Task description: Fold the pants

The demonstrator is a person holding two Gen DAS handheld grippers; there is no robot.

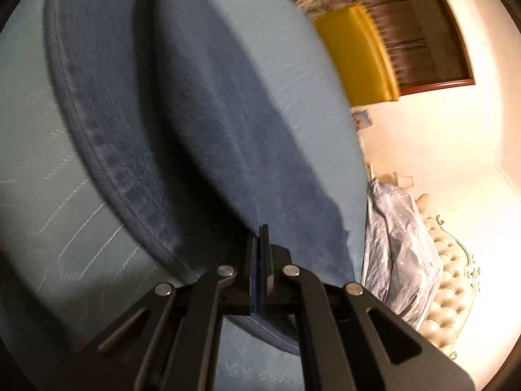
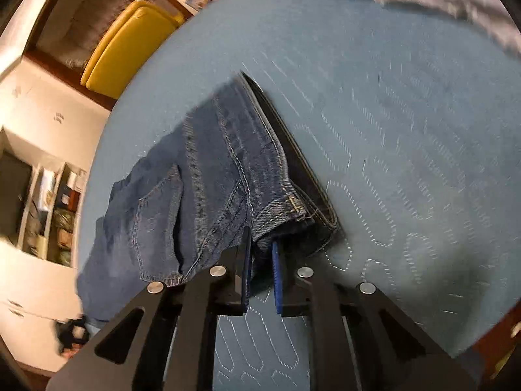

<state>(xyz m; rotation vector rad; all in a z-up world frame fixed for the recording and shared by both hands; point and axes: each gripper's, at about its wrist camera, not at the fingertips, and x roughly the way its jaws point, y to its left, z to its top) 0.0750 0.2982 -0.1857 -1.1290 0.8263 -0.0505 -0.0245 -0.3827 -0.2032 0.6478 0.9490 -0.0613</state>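
Grippers (image 1: 262, 244) (image 2: 260, 254) pinch jeans (image 2: 208, 176) over blue quilted bed (image 2: 407, 130), apparently bedroom

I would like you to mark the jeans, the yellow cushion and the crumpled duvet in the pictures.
jeans (image 2: 208, 176): right wrist view, on the denim beside the back pocket.
yellow cushion (image 2: 130, 49): right wrist view, on its flat yellow face.
crumpled duvet (image 1: 397, 244): left wrist view, on its pale blue patterned fabric.

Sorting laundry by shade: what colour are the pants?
Dark blue denim pants with light contrast stitching, clearest in the right wrist view.
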